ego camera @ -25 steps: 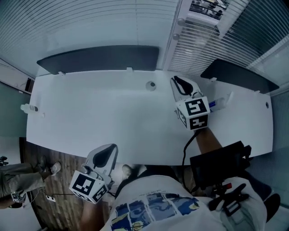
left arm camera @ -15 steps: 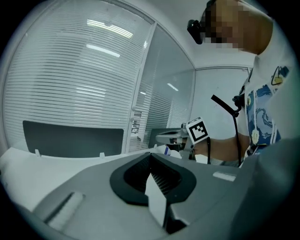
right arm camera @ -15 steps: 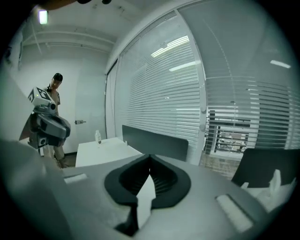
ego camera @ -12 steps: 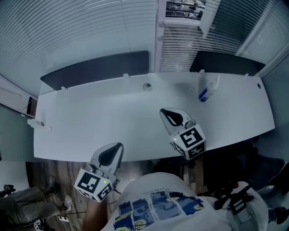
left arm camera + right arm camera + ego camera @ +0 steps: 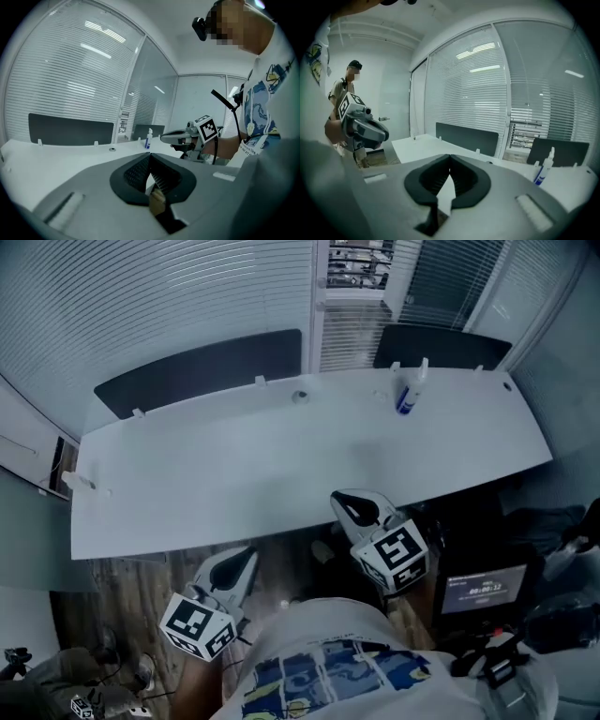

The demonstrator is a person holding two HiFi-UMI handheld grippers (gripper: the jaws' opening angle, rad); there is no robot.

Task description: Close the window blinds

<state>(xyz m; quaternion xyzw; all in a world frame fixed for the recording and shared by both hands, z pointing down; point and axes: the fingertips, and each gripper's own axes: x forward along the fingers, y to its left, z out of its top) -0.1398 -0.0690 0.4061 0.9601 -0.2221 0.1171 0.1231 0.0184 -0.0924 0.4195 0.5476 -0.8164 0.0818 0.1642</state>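
Both grippers have drawn back across the smooth white tabletop (image 5: 234, 465) to its near edge, right gripper (image 5: 349, 504) and left gripper (image 5: 244, 559) each pinched together on nothing. Thin horizontal-slatted blinds (image 5: 187, 315) beyond the far edge look mostly closed. This seems the retreat, unless the gappier middle strip (image 5: 352, 334) needs another reach.

head view steeply above desk (image 5: 234, 465); gripper views low across it
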